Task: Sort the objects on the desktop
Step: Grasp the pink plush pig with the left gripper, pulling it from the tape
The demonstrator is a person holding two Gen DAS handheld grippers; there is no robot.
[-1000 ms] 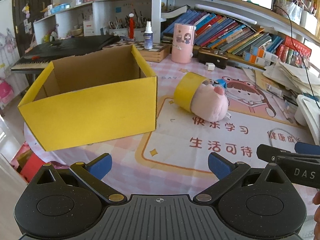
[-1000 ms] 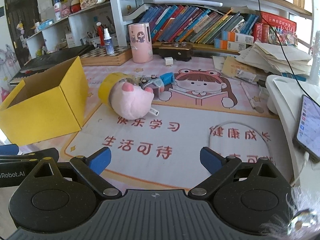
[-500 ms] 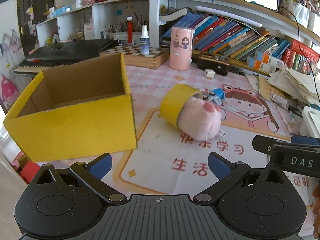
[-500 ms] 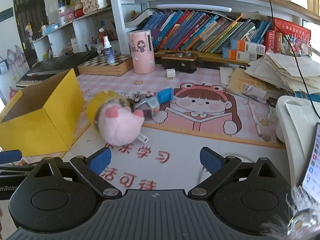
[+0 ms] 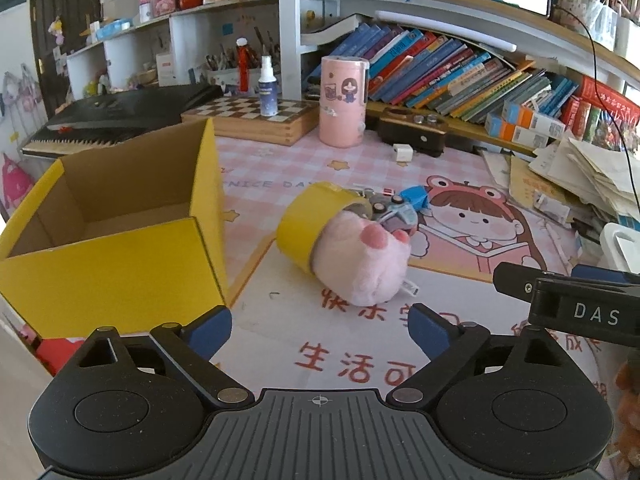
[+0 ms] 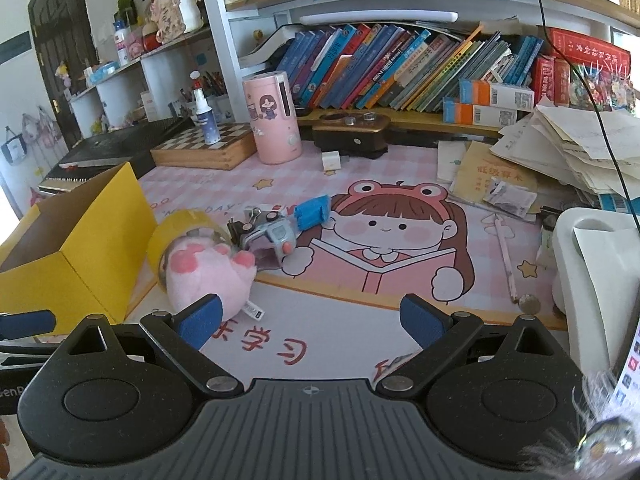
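I am bringing both tools closer to the toys than a moment ago. My left hand-held gripper (image 5: 320,330) is hovering with its jaws spread, empty, just near of the pink plush paw (image 5: 362,266). My right hand-held gripper (image 6: 310,320) is hanging open too. The paw is lying against the yellow tape roll (image 5: 310,220), right of the yellow box (image 5: 120,276) on the worktop (image 5: 360,360).
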